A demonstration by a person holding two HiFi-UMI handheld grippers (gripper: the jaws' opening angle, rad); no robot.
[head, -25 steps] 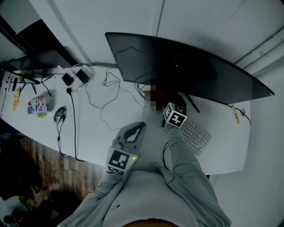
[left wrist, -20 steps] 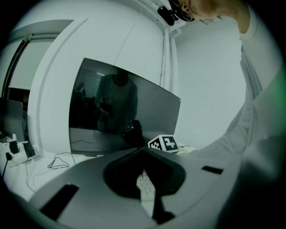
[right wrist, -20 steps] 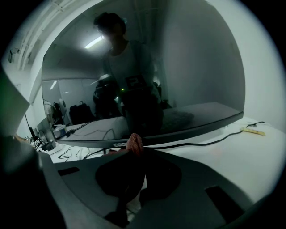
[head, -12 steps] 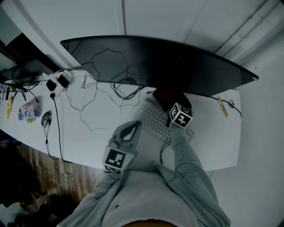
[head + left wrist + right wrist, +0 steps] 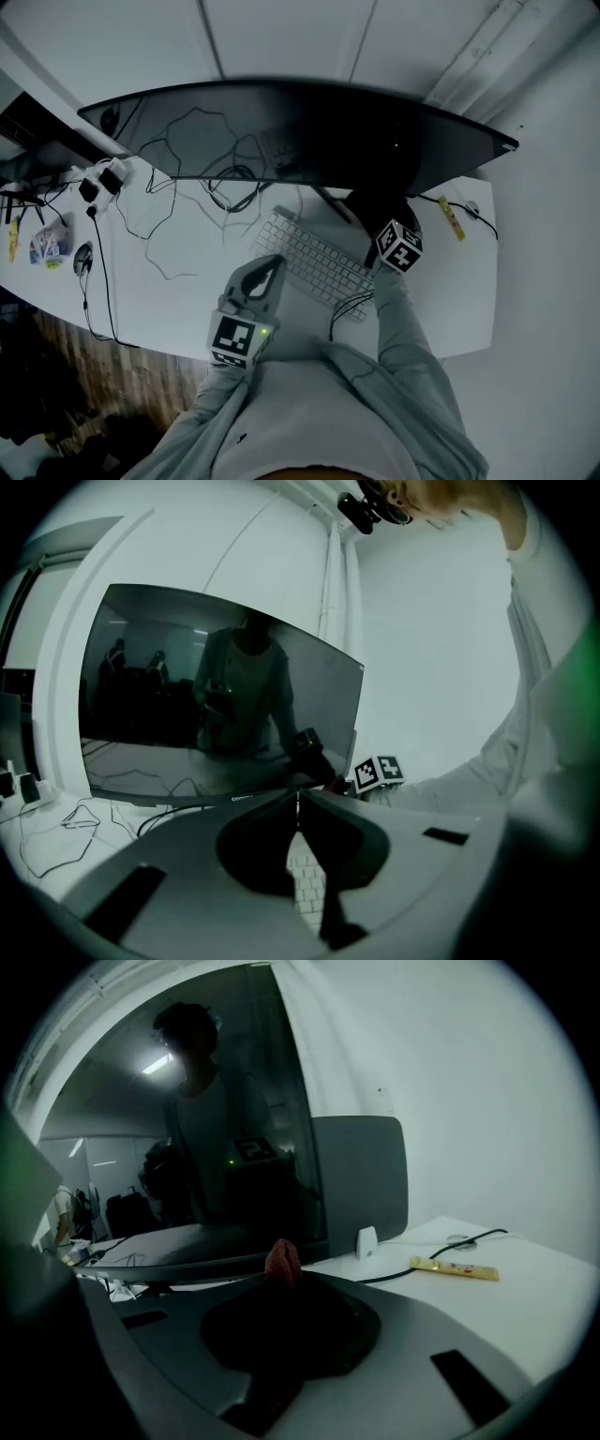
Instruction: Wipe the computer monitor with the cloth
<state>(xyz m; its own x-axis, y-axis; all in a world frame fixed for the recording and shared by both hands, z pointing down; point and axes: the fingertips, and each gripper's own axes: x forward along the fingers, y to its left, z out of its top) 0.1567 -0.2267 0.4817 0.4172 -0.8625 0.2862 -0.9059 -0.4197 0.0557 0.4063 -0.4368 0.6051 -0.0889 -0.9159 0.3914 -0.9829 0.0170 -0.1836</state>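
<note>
1. Cloth, reddish-brown and bunched up, is clamped in my right gripper. A small fold of it pokes up past the closed jaw tips.
2. My left gripper has its jaws pressed together with nothing between them. It hovers low over the near edge of the white desk, well to the left of the cloth.
3. Just beyond and below the left gripper lies the flat white keyboard, set at a slant on the desk. Its right end is close to my right forearm.
4. The cloth sits right at the lower edge of the wide, curved, dark-screened computer monitor, towards the screen's right end. I cannot tell whether it is touching the glass.
5. The monitor stands across the back of the desk, and its screen reflects me and both grippers.
6. Thin dark cables loop over the desk under the monitor's left half.
7. A narrow yellow packet lies flat on the desk to the right, past the monitor's right end, beside a dark cable.
</note>
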